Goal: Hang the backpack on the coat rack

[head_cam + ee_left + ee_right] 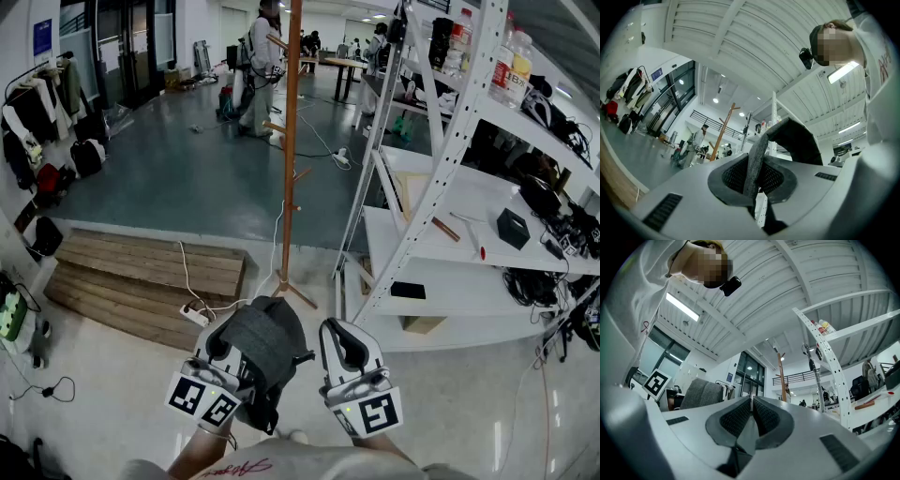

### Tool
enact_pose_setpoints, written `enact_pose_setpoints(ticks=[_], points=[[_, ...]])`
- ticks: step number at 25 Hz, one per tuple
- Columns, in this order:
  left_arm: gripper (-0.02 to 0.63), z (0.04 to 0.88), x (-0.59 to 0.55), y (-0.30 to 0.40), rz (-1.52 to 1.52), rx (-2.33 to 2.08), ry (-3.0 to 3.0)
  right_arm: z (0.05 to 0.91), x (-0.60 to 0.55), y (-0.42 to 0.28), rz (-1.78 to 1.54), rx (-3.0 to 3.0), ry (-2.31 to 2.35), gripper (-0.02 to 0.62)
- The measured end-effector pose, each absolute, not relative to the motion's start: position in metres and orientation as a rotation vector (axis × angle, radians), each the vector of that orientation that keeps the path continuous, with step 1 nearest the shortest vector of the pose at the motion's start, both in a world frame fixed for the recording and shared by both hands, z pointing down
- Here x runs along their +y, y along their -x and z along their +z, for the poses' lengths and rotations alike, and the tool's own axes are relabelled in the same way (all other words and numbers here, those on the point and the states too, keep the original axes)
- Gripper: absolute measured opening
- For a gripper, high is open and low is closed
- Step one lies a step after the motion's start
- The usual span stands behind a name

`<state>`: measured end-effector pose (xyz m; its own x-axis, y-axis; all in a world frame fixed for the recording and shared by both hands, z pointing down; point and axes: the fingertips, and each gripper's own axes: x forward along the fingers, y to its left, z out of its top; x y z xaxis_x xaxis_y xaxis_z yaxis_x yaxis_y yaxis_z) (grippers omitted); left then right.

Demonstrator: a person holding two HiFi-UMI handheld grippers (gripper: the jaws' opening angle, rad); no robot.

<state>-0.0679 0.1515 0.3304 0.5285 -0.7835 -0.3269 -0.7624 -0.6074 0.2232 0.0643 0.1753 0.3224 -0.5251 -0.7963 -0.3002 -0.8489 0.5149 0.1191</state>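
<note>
Left claw (756, 176) clenched on a grey strap (754, 150) of the backpack (269, 339), which drapes over that gripper, well apart from the coat rack (291, 141). Right claw (751, 414) clenched, nothing between its jaws. Head view: shelving (441, 230) bearing bottles (509, 58) (backpack contents not visible). The pinched strap shows in the left gripper view alone.
</note>
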Motion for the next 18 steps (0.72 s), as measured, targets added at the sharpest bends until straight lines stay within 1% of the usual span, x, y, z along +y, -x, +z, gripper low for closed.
enact_pose_setpoints(ticks=[15, 18], points=[[0.037, 0.3256, 0.1508, 0.0662, -0.617, -1.350, -2.715, 0.3262, 0.1762, -0.0633, 0.353, 2.580, 1.436, 0.031], [0.037, 0.3260, 0.1505, 0.0630, -0.615, -1.341, -2.717, 0.3205, 0.1791, -0.0599, 0.452, 2.568, 1.422, 0.031]])
